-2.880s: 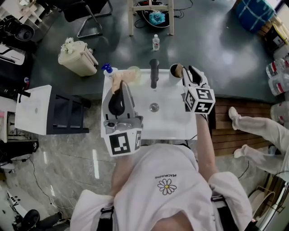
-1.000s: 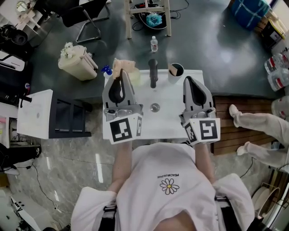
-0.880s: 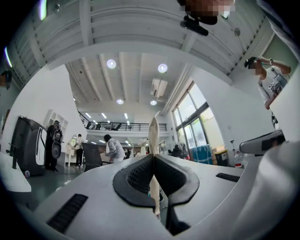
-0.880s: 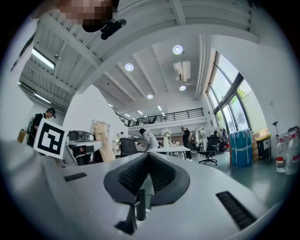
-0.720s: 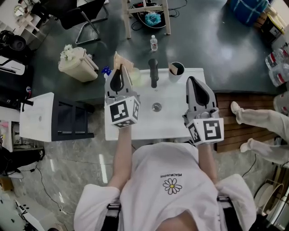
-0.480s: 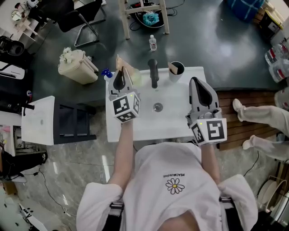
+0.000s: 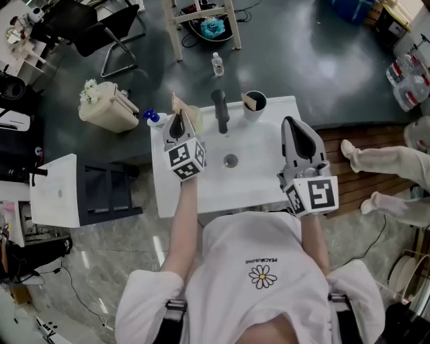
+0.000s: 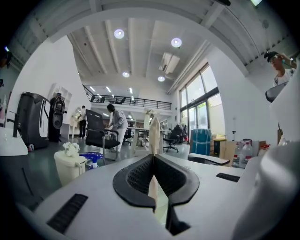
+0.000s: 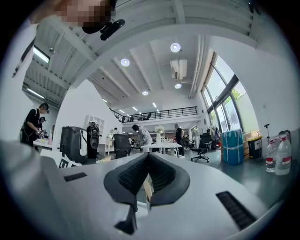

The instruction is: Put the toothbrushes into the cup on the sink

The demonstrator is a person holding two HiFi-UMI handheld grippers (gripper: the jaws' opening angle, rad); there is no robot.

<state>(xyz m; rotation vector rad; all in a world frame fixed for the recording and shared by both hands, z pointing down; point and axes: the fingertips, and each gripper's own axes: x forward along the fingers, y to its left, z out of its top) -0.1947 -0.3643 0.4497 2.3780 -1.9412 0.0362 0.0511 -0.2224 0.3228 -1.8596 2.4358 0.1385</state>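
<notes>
The white sink [image 7: 259,181] has a dark faucet [image 7: 218,111] at its back and a dark-rimmed cup [image 7: 254,104] to the faucet's right, with one beige toothbrush head showing inside. My left gripper [image 7: 178,117] hangs over the sink's back left corner, shut on a cream toothbrush [image 7: 176,102] that sticks out past the tips. In the left gripper view that toothbrush [image 8: 153,133] stands upright between the closed jaws of the left gripper [image 8: 153,157]. My right gripper [image 7: 296,123] is over the sink's right edge, jaws together [image 9: 149,157], well short of the cup.
A translucent cup-like thing [image 7: 194,115] and a blue-capped bottle [image 7: 149,116] stand at the sink's back left. On the floor are a cream bin [image 7: 101,104], a water bottle [image 7: 216,64] and a wooden stool [image 7: 201,17]. A white cabinet [image 7: 57,191] stands left.
My right gripper has drawn back from the cup, where it was 2.9 s ago, to the sink's right edge. My left gripper has tipped and moved toward the back left corner with the toothbrush.
</notes>
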